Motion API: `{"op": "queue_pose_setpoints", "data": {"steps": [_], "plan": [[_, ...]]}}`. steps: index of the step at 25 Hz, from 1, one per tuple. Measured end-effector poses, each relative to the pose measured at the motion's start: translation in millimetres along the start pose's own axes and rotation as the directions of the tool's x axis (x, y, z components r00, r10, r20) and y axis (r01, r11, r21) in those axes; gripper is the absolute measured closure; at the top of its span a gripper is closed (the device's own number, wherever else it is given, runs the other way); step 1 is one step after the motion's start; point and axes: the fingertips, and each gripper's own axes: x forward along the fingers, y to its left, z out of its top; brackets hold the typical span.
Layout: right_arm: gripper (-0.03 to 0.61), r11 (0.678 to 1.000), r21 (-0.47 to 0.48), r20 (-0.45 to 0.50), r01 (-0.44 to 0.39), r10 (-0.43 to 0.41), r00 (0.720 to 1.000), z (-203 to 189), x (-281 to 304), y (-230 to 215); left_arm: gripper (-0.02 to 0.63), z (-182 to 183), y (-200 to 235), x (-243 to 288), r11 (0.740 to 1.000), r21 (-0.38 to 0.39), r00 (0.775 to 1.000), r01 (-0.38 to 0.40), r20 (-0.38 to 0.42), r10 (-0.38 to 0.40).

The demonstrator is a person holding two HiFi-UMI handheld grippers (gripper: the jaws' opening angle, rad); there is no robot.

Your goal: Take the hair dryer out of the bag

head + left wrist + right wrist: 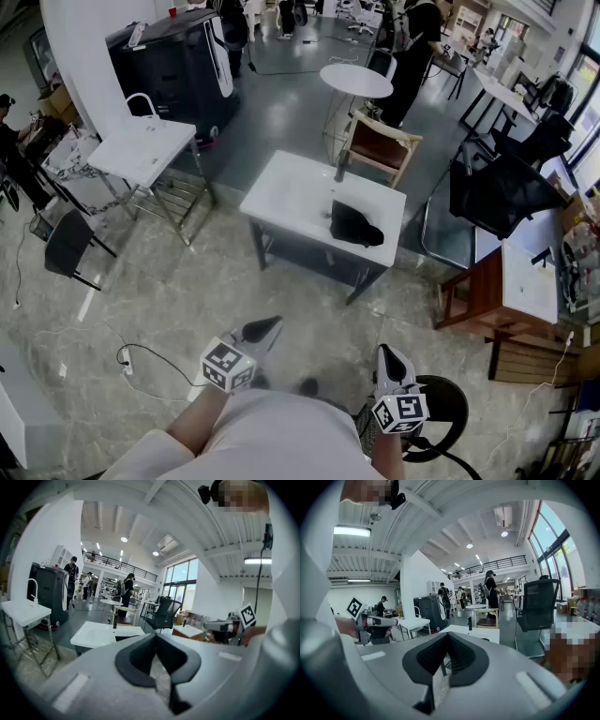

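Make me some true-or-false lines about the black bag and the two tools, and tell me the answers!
1. The black bag lies on the white table. True.
2. The left tool grips the bag. False: it is shut on nothing, far short of the table.
3. The right tool is shut. True.
4. The wooden chair stands on top of the table. False: it stands just beyond the table.

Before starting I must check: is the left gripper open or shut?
Shut. The left gripper has its jaws together, with nothing between them.
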Motion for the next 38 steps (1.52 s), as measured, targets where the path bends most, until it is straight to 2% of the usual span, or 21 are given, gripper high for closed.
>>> {"op": "queue_pose_setpoints", "data": {"steps": [20, 30, 38], "plan": [[0.574, 0.999, 0.018, -0.016, -0.043, 0.044, 0.999, -2, 1, -5, 0.615, -2, -4, 0, 0.999, -0.011, 0.999, -0.036, -0.008, 0.036], [0.574, 0.996, 0.046, -0.036, -0.070, 0.072, 0.997, -10, -3, -38, 0.615, -9, -21, 19, 0.997, -0.027, 0.997, -0.079, -0.012, 0.079], [0.574, 0.995, 0.028, -0.041, -0.099, 0.101, 0.994, -11, -8, -73, 0.615, -13, -45, 42, 0.994, -0.058, 0.996, -0.092, -0.014, 0.092]]}}
